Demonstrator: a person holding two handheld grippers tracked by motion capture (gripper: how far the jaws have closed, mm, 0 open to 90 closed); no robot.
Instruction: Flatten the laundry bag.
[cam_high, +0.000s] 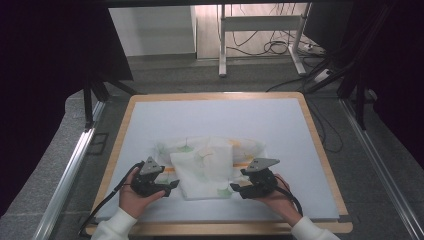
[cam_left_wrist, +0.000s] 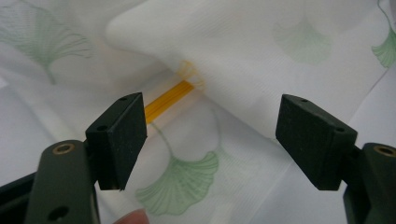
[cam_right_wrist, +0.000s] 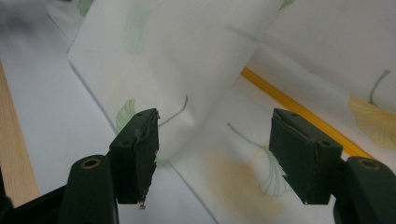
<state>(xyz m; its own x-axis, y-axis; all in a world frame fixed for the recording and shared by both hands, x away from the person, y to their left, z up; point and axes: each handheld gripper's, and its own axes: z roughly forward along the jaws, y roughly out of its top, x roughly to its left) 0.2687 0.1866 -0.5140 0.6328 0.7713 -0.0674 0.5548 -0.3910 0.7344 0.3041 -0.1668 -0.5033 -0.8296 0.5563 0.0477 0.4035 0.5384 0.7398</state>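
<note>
High view sets the folded cloth (cam_high: 207, 167) between the left gripper (cam_high: 170, 186) and right gripper (cam_high: 236, 188), about equally near. Left gripper view: jaws wide, fold ahead. Right gripper view: jaws wide, the cloth's edge probably just beyond.

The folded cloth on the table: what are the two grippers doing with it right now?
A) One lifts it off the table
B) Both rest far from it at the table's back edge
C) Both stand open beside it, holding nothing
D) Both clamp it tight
C: the left gripper and right gripper flank the folded cloth, and each gripper view shows its jaws spread wide with nothing between them.
</note>
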